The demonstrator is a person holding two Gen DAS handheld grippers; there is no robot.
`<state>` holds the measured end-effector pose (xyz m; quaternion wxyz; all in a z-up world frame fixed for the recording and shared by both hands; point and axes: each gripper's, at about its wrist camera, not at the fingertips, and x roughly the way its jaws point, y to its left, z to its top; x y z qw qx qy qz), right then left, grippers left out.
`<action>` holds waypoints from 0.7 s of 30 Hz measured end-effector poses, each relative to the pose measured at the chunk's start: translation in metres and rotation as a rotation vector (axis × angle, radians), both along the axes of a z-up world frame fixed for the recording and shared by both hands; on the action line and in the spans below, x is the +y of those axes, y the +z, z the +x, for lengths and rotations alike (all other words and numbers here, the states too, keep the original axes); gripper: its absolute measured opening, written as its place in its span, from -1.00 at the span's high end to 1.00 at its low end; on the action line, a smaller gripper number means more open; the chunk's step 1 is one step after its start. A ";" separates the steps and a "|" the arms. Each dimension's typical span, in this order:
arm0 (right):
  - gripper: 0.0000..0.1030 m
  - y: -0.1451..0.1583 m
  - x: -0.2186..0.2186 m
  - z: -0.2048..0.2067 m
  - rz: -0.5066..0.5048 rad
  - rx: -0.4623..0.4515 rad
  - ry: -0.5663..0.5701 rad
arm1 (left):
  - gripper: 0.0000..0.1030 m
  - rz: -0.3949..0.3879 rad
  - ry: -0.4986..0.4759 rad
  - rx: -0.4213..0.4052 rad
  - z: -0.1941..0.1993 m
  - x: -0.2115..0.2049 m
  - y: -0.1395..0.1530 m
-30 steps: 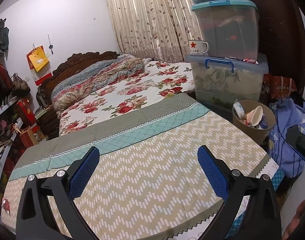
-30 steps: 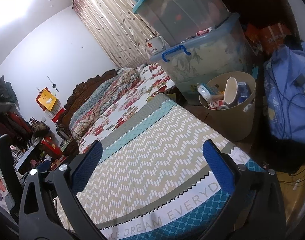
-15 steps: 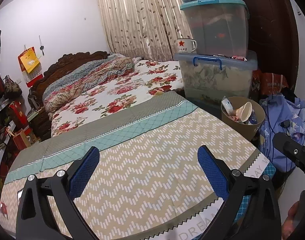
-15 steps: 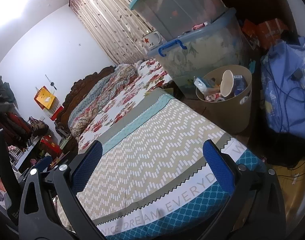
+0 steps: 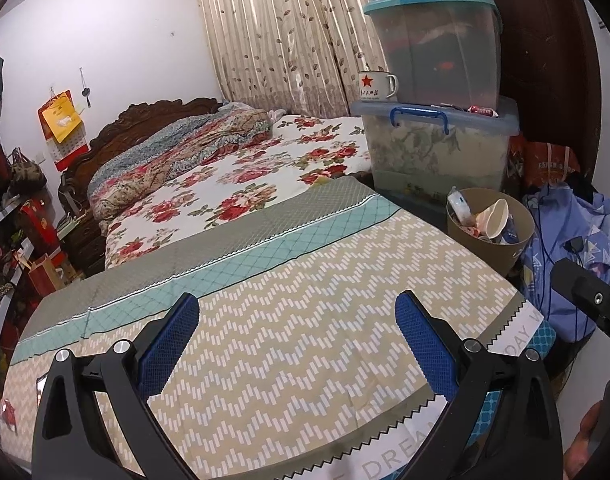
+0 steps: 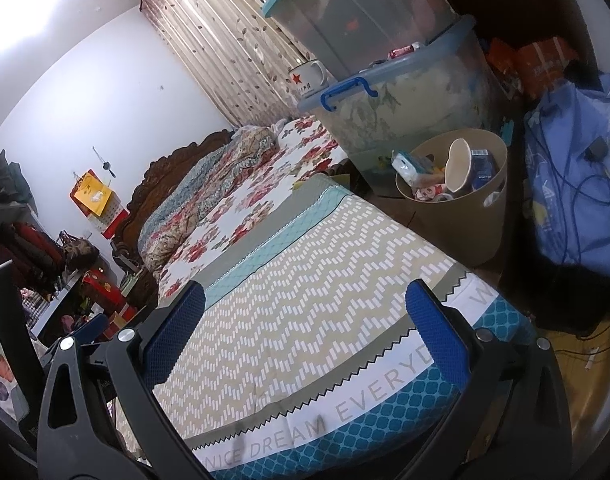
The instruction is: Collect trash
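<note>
A tan waste bin (image 5: pixel 501 250) stands on the floor at the right of the bed, holding a paper cup (image 5: pixel 497 216), a tissue pack and other trash; it also shows in the right wrist view (image 6: pixel 465 220). My left gripper (image 5: pixel 297 336) is open and empty above the zigzag bedspread (image 5: pixel 305 320). My right gripper (image 6: pixel 305 320) is open and empty above the bed's foot edge. A small red scrap (image 5: pixel 9 418) lies on the spread at the far left.
Stacked plastic storage boxes (image 5: pixel 437 140) with an enamel mug (image 5: pixel 375 86) stand behind the bin. A blue bag with cables (image 6: pixel 577 200) lies right of the bin. A floral quilt (image 5: pixel 177 156) and headboard lie beyond. Shelves with bags line the left wall.
Both grippers have drawn back from the bin and storage boxes, which look smaller and further off. More of the bed's foot edge shows. Both stay open.
</note>
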<state>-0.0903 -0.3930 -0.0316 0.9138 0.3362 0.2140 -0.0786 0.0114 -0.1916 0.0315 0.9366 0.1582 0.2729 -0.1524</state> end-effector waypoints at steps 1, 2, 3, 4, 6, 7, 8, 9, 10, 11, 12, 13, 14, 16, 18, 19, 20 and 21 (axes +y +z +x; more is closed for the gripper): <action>-0.93 0.000 0.000 0.000 0.001 0.001 0.001 | -0.83 -0.001 -0.001 0.004 0.000 0.001 -0.001; -0.93 -0.001 0.000 0.000 0.002 0.002 0.002 | -0.83 -0.003 -0.002 0.007 0.001 0.001 -0.001; -0.93 -0.001 0.000 0.000 0.002 0.002 0.002 | -0.84 -0.005 -0.003 0.010 0.001 0.002 -0.002; -0.93 -0.001 0.001 0.000 0.002 0.001 0.001 | -0.84 -0.007 -0.004 0.012 0.002 0.002 -0.002; -0.93 -0.001 0.001 0.000 0.002 0.001 0.002 | -0.84 -0.006 -0.003 0.014 0.002 0.002 -0.003; -0.93 -0.001 0.001 0.000 0.002 0.002 0.001 | -0.84 -0.005 -0.003 0.015 0.002 0.002 -0.003; -0.93 -0.002 0.001 0.000 0.002 0.003 0.003 | -0.84 -0.005 -0.003 0.016 0.002 0.002 -0.004; -0.93 -0.002 0.001 0.001 0.003 0.004 0.004 | -0.84 -0.006 -0.003 0.018 0.002 0.001 -0.003; -0.93 -0.002 0.001 0.001 0.003 0.004 0.005 | -0.84 -0.007 -0.003 0.023 0.002 0.002 -0.004; -0.93 -0.003 0.001 0.002 0.004 0.005 0.007 | -0.84 -0.006 -0.002 0.027 0.002 0.002 -0.005; -0.93 -0.004 0.002 0.002 0.004 0.006 0.009 | -0.84 -0.005 -0.001 0.031 0.003 0.001 -0.005; -0.93 -0.005 0.002 0.003 0.005 0.007 0.011 | -0.83 -0.003 0.003 0.035 0.004 0.002 -0.006; -0.93 -0.006 0.003 0.003 0.005 0.008 0.013 | -0.83 0.000 0.005 0.040 0.005 0.002 -0.007; -0.93 -0.006 0.003 0.004 0.006 0.010 0.016 | -0.83 0.002 0.006 0.053 0.006 0.002 -0.009; -0.93 -0.007 0.004 0.004 0.006 0.012 0.019 | -0.83 -0.002 0.007 0.063 0.007 0.003 -0.010; -0.93 -0.008 0.004 0.004 0.007 0.013 0.020 | -0.83 -0.004 0.007 0.068 0.007 0.003 -0.011; -0.93 -0.007 0.004 0.005 0.008 0.014 0.021 | -0.83 -0.006 0.009 0.070 0.007 0.003 -0.011; -0.93 -0.008 0.004 0.005 0.008 0.015 0.023 | -0.83 -0.007 0.012 0.072 0.007 0.004 -0.011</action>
